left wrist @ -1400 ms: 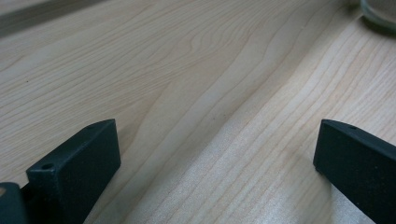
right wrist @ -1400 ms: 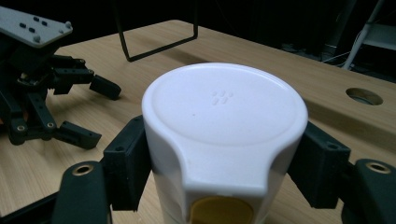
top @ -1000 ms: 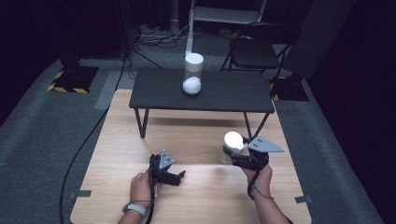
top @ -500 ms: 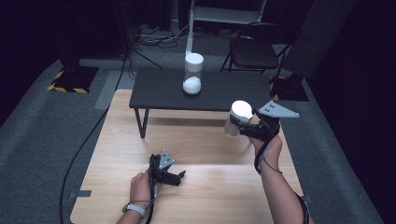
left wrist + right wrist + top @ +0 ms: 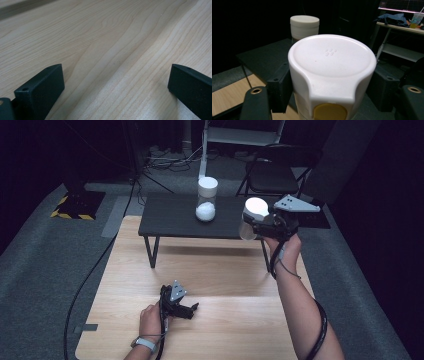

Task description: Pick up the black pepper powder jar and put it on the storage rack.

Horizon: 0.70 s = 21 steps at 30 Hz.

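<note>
My right gripper (image 5: 251, 222) is shut on a white bottle with a white cap (image 5: 254, 214), held in the air above the right end of the small black table (image 5: 170, 222). In the right gripper view the bottle's cap (image 5: 332, 58) sits between the two jaws, with a yellow spot low on its front. A clear jar with a white lid (image 5: 206, 199) stands on the black table, white stuff in its bottom; its lid (image 5: 304, 24) rises behind the bottle. My left gripper (image 5: 192, 309) rests low on the wooden floor board (image 5: 220, 270), open, with bare wood (image 5: 115, 57) between its jaws.
A dark folding chair (image 5: 272, 175) stands behind the black table. A black cable (image 5: 87, 280) runs along the left edge of the wooden board. Grey carpet surrounds the board, with a yellow-black striped mat (image 5: 75, 212) at the far left. A shelf with cloth (image 5: 402, 21) stands far right.
My right gripper has lifted the white bottle off the wooden board and carried it up and forward to the black table's right end. The left gripper has stayed put.
</note>
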Each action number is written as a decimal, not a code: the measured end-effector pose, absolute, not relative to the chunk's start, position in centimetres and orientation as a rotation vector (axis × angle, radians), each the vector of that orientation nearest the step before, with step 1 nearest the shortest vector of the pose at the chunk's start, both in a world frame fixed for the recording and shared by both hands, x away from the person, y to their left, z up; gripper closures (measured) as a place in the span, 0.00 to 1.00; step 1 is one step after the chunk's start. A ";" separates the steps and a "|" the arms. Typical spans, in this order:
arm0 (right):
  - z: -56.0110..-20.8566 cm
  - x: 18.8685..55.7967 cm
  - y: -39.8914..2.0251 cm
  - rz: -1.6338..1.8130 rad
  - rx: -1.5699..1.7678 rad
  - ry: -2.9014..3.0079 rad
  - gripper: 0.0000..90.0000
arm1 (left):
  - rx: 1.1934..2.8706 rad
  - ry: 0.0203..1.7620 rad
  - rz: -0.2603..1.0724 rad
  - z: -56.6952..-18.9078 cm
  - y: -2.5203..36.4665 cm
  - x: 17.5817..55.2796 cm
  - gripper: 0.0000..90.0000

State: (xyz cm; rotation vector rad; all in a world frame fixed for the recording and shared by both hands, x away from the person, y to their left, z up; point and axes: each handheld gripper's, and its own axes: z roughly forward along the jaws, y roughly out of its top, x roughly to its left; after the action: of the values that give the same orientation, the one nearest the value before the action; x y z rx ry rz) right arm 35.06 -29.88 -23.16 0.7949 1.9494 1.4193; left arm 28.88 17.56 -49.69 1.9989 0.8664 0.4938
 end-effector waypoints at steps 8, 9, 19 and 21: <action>-22.9 38.4 -28.1 1.416 0.816 1.951 0.33 | 1.995 0.865 0.489 -49.8 17.6 28.9 0.00; -23.0 39.0 -27.7 1.409 0.821 1.954 0.33 | 1.995 0.864 0.488 -49.8 17.6 28.9 0.00; -23.9 42.4 -25.9 1.402 0.878 1.954 0.33 | 1.998 0.863 0.486 -49.7 17.6 29.0 0.00; -23.8 42.8 -25.6 1.398 0.872 1.952 0.33 | 1.997 0.862 0.487 -49.7 17.6 29.0 0.00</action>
State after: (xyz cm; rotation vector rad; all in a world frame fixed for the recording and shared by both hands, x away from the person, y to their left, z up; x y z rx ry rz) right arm 42.78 -25.57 -23.78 0.8720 1.9521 1.3981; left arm 28.98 17.60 -49.74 1.9969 0.8624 0.4868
